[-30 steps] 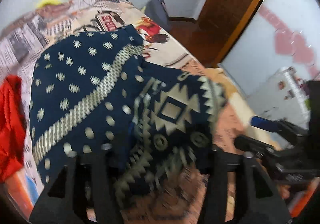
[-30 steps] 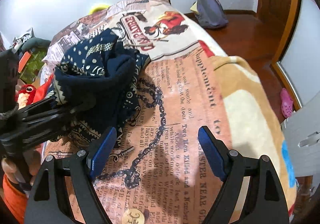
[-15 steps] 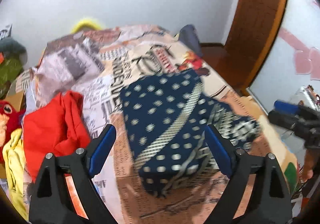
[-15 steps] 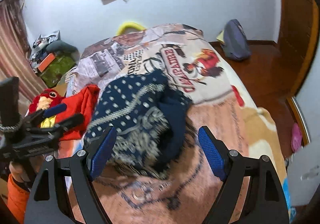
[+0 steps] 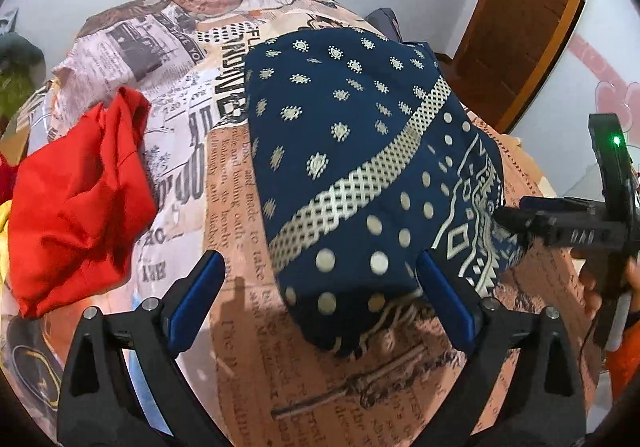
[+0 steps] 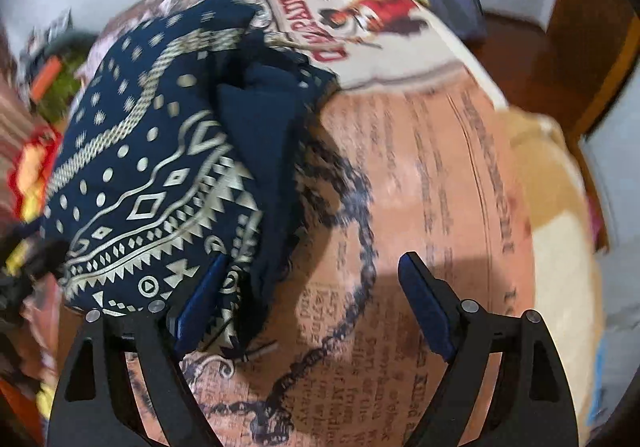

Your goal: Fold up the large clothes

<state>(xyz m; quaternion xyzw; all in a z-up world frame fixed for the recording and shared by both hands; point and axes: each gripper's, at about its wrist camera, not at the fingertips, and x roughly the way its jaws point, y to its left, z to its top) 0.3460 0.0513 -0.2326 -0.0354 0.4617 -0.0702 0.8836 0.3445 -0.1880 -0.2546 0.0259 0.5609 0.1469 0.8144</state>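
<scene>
The navy garment (image 5: pixel 352 151) lies folded in a bundle on the bedspread (image 5: pixel 240 347), its dotted face up and its patterned border toward the near edge. The left gripper (image 5: pixel 320 293) hangs over the bundle's near corner, jaws opening wide; the cloth sits between the blue pads (image 5: pixel 196 299) but is not pinched. The right gripper (image 6: pixel 316 303) is also spreading, its left pad over the bundle's edge, its right pad over bare bedspread, gripping nothing. A red garment (image 5: pixel 76 203) lies crumpled to the left, apart from the navy bundle.
</scene>
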